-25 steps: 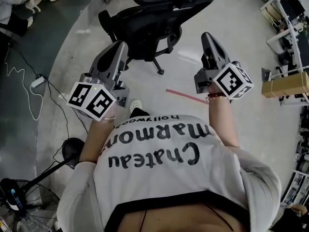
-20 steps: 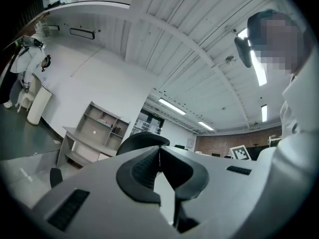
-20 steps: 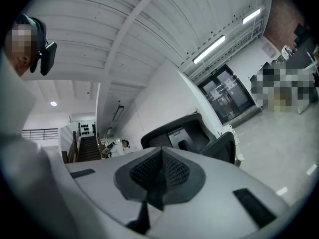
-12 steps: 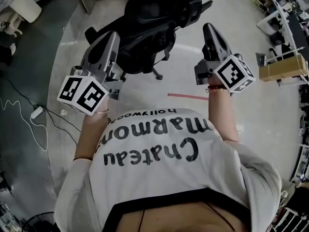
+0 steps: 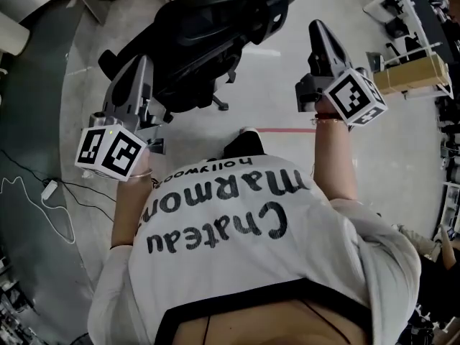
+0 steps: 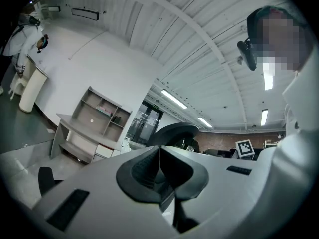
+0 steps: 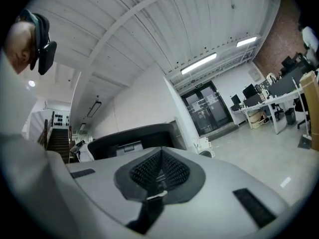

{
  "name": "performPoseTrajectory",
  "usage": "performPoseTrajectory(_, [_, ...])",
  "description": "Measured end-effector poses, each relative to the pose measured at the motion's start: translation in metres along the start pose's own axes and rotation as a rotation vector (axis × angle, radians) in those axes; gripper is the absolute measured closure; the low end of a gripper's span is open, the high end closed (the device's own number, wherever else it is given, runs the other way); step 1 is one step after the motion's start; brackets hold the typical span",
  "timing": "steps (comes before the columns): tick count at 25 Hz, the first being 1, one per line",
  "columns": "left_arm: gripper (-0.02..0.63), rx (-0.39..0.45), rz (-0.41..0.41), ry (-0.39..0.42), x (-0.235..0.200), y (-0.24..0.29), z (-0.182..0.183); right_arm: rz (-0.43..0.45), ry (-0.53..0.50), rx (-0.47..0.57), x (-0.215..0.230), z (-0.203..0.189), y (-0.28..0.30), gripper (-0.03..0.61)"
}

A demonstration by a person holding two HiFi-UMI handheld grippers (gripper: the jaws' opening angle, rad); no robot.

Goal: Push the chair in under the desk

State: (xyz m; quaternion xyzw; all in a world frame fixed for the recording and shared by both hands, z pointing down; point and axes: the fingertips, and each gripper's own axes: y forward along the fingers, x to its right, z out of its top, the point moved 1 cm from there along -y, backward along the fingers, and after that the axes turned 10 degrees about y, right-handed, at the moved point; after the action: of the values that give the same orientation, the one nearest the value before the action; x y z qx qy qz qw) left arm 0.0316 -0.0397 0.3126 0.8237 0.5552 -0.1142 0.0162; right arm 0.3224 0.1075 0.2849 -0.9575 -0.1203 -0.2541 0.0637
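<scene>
Wide pale floor [image 5: 402, 149] first. Over by the wall in the left claw view, a light counter [image 6: 75, 128] with a shelf unit on top. Probably the one to aim for, can't swear to it.

Then the black office chair [image 5: 208, 42]. Stands on its castors out on the open floor, straight ahead between the two arms and well apart from that counter. Looks like a typical roller: not heavy, glides easy on smooth floor, but likely to swivel and veer if shoved off-centre. Best to press on the stiff top edge of the backrest, evenly on both sides, not on the springy middle or the armrests.

Left claw [image 5: 136, 67] clenched tight with nothing in it, close beside the chair's armrest; can't tell if touching. Right claw [image 5: 321, 31] also clamped shut and empty, off to the chair's other side, apart from it. No grasp needed anyway, closed tips fine for pushing.

Thin red strip [image 5: 284, 129] on the floor near the feet.
</scene>
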Motion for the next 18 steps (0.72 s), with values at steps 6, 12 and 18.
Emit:
performPoseTrajectory(6, [0.595, -0.04, 0.14, 0.034, -0.015, 0.015, -0.004, 0.037, -0.162, -0.104, 0.048, 0.019, 0.054, 0.569])
performPoseTrajectory(12, [0.595, -0.047, 0.301, 0.041, -0.024, 0.012, -0.001, 0.131, -0.293, -0.256, 0.092, 0.017, 0.111, 0.569])
performPoseTrajectory(18, [0.595, -0.051, 0.494, 0.073, -0.029, 0.006, -0.003, 0.457, -0.424, -0.47, 0.096, 0.009, 0.149, 0.568])
